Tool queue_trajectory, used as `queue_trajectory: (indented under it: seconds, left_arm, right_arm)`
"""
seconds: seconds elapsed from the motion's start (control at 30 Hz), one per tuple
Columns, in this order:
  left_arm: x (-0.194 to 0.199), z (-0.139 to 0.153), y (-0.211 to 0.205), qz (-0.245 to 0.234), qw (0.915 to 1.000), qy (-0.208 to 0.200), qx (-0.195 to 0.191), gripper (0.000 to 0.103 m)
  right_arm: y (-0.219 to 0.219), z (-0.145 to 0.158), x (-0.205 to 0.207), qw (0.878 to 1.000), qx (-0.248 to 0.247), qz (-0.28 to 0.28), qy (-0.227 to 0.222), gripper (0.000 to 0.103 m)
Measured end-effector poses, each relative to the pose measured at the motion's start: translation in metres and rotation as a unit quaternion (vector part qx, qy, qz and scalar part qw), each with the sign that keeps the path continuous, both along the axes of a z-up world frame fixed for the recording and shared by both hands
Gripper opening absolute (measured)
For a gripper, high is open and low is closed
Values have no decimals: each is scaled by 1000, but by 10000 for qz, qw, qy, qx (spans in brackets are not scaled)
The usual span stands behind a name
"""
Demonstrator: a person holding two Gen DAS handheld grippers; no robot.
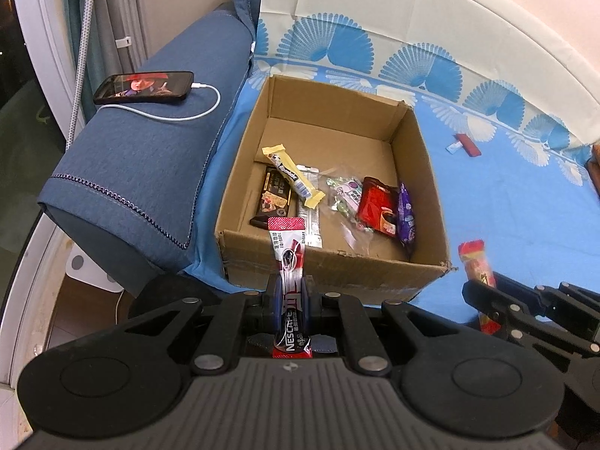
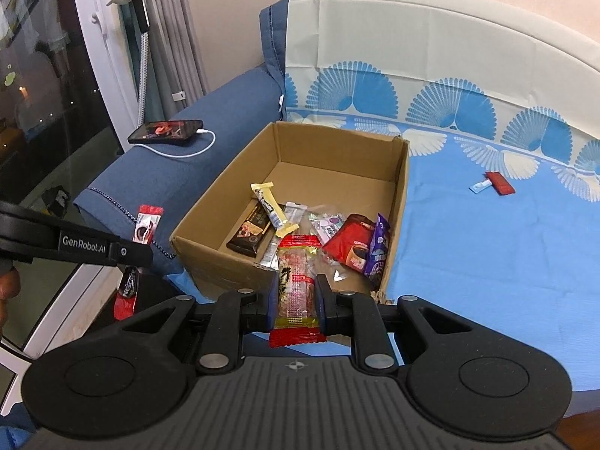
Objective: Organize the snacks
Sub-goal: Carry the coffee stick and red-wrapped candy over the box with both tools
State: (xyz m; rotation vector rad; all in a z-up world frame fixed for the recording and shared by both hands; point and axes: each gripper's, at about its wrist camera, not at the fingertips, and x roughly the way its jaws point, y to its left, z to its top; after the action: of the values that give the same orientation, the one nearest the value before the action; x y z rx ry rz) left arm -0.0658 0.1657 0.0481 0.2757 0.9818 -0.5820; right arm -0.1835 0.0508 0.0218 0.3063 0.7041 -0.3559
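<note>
**Both grippers loaded at the box's near edge**

The left gripper (image 1: 288,296) clamps a red Nescafé stick (image 1: 288,258), upright, just before the cardboard box (image 1: 337,262). The right gripper (image 2: 294,300) pinches a red-ended snack bar (image 2: 296,285) — near the box's front wall. Several snacks lie inside; two small packets (image 2: 493,183) rest on the blue sheet (image 2: 487,262), well apart.

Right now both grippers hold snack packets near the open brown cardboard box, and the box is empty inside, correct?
Not quite. The open brown cardboard box is not empty: several snack packets lie inside, as the left wrist view shows. The left gripper does hold the red Nescafe stick, and the right gripper the red-ended clear snack bar.
</note>
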Motion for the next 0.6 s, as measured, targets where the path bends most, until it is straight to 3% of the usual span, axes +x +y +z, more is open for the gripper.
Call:
queue_trajectory:
  seconds: [0.6]
  left_arm:
    - [63,0,-60,-89,9998,-155,58,11]
  right_arm:
    - [-48,-13,47,9997,132,-148,116,22]
